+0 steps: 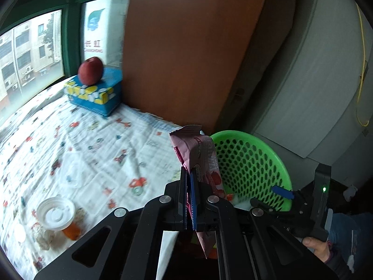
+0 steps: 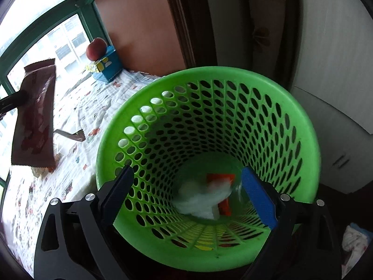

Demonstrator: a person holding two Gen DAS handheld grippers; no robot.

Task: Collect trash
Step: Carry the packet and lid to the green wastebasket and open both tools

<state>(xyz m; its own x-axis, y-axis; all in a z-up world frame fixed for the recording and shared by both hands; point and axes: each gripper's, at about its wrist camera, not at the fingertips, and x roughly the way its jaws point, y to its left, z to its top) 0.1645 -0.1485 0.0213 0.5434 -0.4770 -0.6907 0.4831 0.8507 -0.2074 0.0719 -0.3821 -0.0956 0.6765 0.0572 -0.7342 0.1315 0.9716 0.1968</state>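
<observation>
— Jaws first: how do they stand?

— Left gripper [image 1: 189, 179] has its jaws pressed together on a pink snack wrapper [image 1: 198, 154], pinched low on the pack so most of it sticks up past the pads. Right gripper [image 2: 191, 191] has its jaws spread wide with nothing between the pads; they hang over the mouth of the green basket [image 2: 303, 126].

— Where is the wrapper relative to the basket?

— In the air over the near right edge of the bed [image 1: 70, 140], just beside the basket's rim and not over the opening. From the right wrist view it hangs off to the left, apart from the basket.

— What is inside the basket?

— White crumpled tissue [image 2: 202, 200] and an orange packet [image 2: 221, 179] on the bottom. The basket is perforated all round and stands just off the right edge of the bed.

— Anything left on the bed?

— A clear plastic cup with a lid [image 1: 57, 214] lies on its side near the bed's front left corner, orange liquid showing in it, with a crumpled whitish wad [image 1: 43, 235] touching it. At the far edge, by the window, a red apple [image 1: 90, 70] sits on top of a blue tissue box [image 1: 98, 93].

— And the person?

— Only a hand [image 1: 317, 247] on the right gripper's handle, at the lower right of the left wrist view.
</observation>
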